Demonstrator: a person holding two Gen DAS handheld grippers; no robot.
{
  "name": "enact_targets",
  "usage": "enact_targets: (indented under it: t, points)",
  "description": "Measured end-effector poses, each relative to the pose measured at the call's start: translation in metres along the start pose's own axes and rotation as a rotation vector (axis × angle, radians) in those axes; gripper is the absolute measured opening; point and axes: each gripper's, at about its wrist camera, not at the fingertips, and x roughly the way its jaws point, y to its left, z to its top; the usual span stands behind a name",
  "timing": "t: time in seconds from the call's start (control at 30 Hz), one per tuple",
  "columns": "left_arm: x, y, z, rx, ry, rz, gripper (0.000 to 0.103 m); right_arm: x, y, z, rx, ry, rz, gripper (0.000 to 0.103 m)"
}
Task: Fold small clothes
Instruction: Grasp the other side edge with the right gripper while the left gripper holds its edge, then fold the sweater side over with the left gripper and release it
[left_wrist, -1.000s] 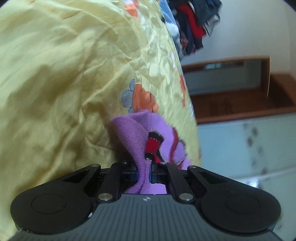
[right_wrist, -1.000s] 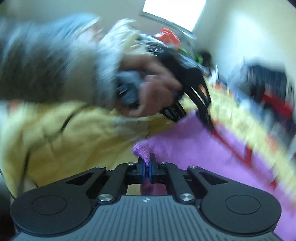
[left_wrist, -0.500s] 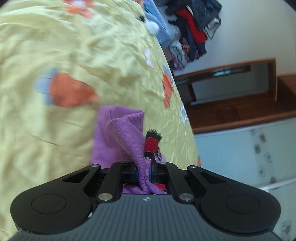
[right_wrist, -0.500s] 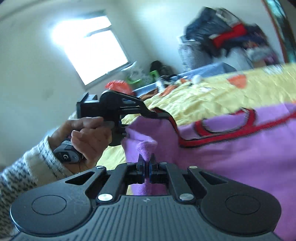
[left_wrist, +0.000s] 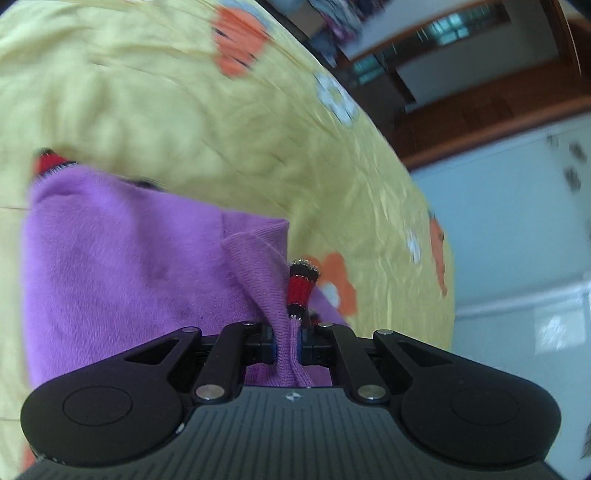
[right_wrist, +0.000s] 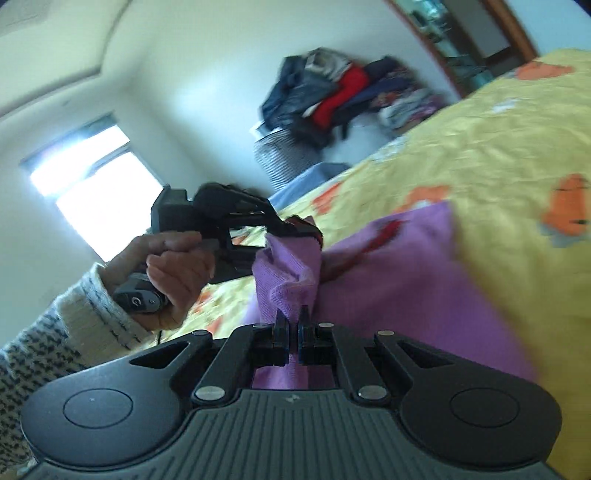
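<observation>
A small purple knit garment (left_wrist: 122, 266) with red and black trim (left_wrist: 301, 286) lies on a yellow flowered bedspread (left_wrist: 207, 122). My left gripper (left_wrist: 288, 341) is shut on a pinched fold of its edge. In the right wrist view my right gripper (right_wrist: 293, 338) is shut on another fold of the same purple garment (right_wrist: 399, 280). The left gripper also shows in the right wrist view (right_wrist: 299, 230), held in a hand and clamped on the garment's far corner. The garment hangs stretched between both grippers just above the bed.
The yellow bedspread (right_wrist: 480, 155) fills the right wrist view's right side. A heap of dark and red clothes (right_wrist: 332, 96) sits on a striped basket beyond the bed. A bright window (right_wrist: 92, 195) is at left. Wooden furniture (left_wrist: 480, 103) and a pale wall stand beside the bed.
Both grippers have swung with the garment still held; more of the purple cloth now spreads out over the bedspread. The left gripper stays close to the right one.
</observation>
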Motion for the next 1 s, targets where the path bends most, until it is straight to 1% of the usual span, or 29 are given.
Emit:
enact_targets:
  t: [0.13, 0.23, 0.37, 0.43, 0.5, 0.53, 0.57, 0.6, 0.63, 0.67, 0.7, 0.73, 0.77, 0.8, 0.83, 0.9, 0.93, 1.0]
  points:
    - [0.041, -0.033, -0.012, 0.071, 0.056, 0.034, 0.008, -0.018, -0.029, 0.002, 0.050, -0.024, -0.060, 0.004]
    - [0.060, -0.048, -0.020, 0.114, 0.083, 0.074, 0.008, -0.028, -0.044, -0.002, 0.065, -0.031, -0.097, 0.004]
    - [0.072, -0.056, -0.028, 0.156, 0.094, 0.109, 0.008, -0.038, -0.062, -0.008, 0.113, -0.021, -0.124, 0.003]
    - [0.076, -0.063, -0.031, 0.199, 0.105, 0.136, 0.010, -0.045, -0.067, -0.014, 0.123, -0.016, -0.134, 0.003]
    - [0.076, -0.067, -0.030, 0.200, 0.082, 0.125, 0.017, -0.046, -0.070, -0.017, 0.128, 0.010, -0.153, 0.004]
    - [0.075, -0.070, -0.030, 0.211, 0.078, 0.128, 0.034, -0.046, -0.073, -0.020, 0.154, 0.036, -0.148, 0.007]
    - [0.073, -0.073, -0.028, 0.222, 0.072, 0.126, 0.049, -0.043, -0.078, -0.020, 0.183, 0.073, -0.158, 0.014]
    - [0.068, -0.075, -0.028, 0.226, 0.055, 0.106, 0.055, -0.044, -0.079, -0.021, 0.199, 0.093, -0.172, 0.014]
    - [0.061, -0.077, -0.028, 0.224, 0.035, 0.090, 0.065, -0.047, -0.077, -0.022, 0.190, 0.084, -0.165, 0.024]
    - [0.051, -0.078, -0.028, 0.229, 0.008, 0.085, 0.068, -0.049, -0.073, -0.021, 0.156, 0.092, -0.156, 0.039]
    - [0.038, -0.077, -0.031, 0.244, -0.020, 0.086, 0.069, -0.050, -0.069, -0.019, 0.118, 0.105, -0.145, 0.047]
    - [0.023, -0.075, -0.036, 0.259, -0.047, 0.086, 0.070, -0.053, -0.065, -0.018, 0.096, 0.103, -0.142, 0.062]
    - [0.006, -0.069, -0.043, 0.270, -0.075, 0.073, 0.070, -0.057, -0.063, -0.017, 0.079, 0.097, -0.137, 0.069]
    - [-0.012, -0.061, -0.052, 0.279, -0.098, 0.055, 0.070, -0.060, -0.060, -0.016, 0.057, 0.100, -0.135, 0.069]
    - [-0.030, -0.049, -0.062, 0.281, -0.120, 0.054, 0.072, -0.063, -0.059, -0.015, 0.036, 0.109, -0.151, 0.069]
    - [-0.066, -0.021, -0.088, 0.263, -0.151, 0.072, 0.076, -0.069, -0.057, -0.012, -0.005, 0.126, -0.198, 0.070]
    - [-0.080, -0.007, -0.103, 0.263, -0.155, 0.075, 0.077, -0.073, -0.058, -0.011, -0.021, 0.128, -0.199, 0.070]
    - [-0.103, 0.018, -0.134, 0.264, -0.156, 0.120, 0.077, -0.079, -0.057, -0.007, -0.058, 0.122, -0.201, 0.071]
